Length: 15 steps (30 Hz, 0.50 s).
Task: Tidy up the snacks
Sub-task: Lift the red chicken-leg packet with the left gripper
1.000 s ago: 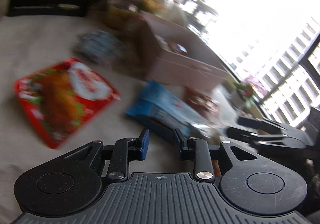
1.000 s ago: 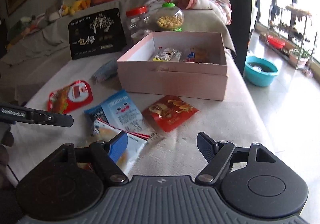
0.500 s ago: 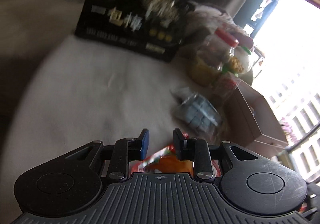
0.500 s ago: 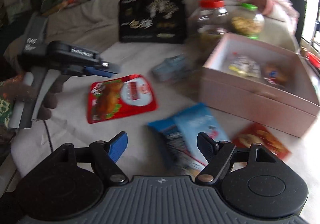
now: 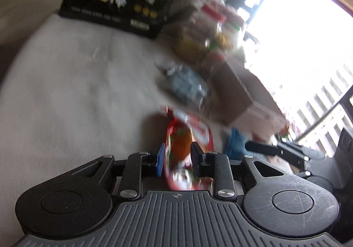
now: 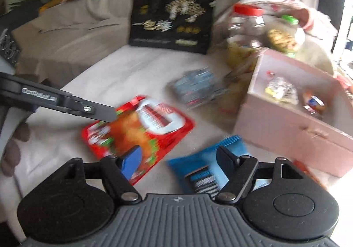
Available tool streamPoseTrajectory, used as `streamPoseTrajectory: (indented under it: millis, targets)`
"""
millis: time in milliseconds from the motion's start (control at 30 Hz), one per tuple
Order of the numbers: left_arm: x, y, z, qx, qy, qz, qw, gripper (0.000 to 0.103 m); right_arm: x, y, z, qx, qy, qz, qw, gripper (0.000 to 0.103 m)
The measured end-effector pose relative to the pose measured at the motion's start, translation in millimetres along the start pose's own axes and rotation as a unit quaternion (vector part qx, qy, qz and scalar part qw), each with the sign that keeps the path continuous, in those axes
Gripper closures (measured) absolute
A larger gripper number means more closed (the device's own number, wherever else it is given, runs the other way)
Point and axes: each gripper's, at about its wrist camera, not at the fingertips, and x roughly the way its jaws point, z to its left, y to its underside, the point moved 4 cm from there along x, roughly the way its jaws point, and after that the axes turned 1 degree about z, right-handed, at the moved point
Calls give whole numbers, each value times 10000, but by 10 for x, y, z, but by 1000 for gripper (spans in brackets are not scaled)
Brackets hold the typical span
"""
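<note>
A red snack packet (image 5: 183,136) sits edge-on between my left gripper's (image 5: 176,154) fingers, which are closed on its near end; the packet looks tilted up from the cloth. In the right wrist view the same red packet (image 6: 143,127) has the left gripper (image 6: 108,114) at its left edge. My right gripper (image 6: 178,156) is open and empty, above a blue snack packet (image 6: 211,167). A pink open box (image 6: 293,114) holding a few snacks stands at the right. A grey-blue packet (image 6: 196,88) lies beside the box.
A black printed bag (image 6: 172,24) leans at the back of the cloth-covered surface (image 6: 123,72). Clear jars (image 6: 247,28) with red and green lids stand behind the box. An orange-red packet edge (image 6: 308,172) shows at the right. A bright window (image 5: 297,37) is beyond.
My left gripper has closed in on the red packet and now holds its end. My right gripper has swung left and nearer over the blue packet, still open.
</note>
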Motion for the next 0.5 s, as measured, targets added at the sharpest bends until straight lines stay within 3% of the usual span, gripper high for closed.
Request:
streamPoseTrajectory:
  millis: [67, 167, 267, 400, 500]
  targets:
    - [53, -61, -16, 31, -22, -32, 10000, 73, 82, -48, -54, 22, 203, 110, 9997, 45]
    - [200, -97, -9, 117, -91, 141, 9998, 71, 168, -35, -104, 94, 255, 249, 9993, 46]
    - [262, -121, 11, 68, 48, 138, 9999, 65, 194, -10, -90, -3, 254, 211, 9995, 46]
    - [402, -128, -43, -59, 401, 244, 9989, 65, 219, 20, -91, -78, 212, 175, 9996, 46]
    - [446, -116, -103, -81, 426, 228, 9988, 61, 244, 4, -91, -84, 186, 207, 9996, 46]
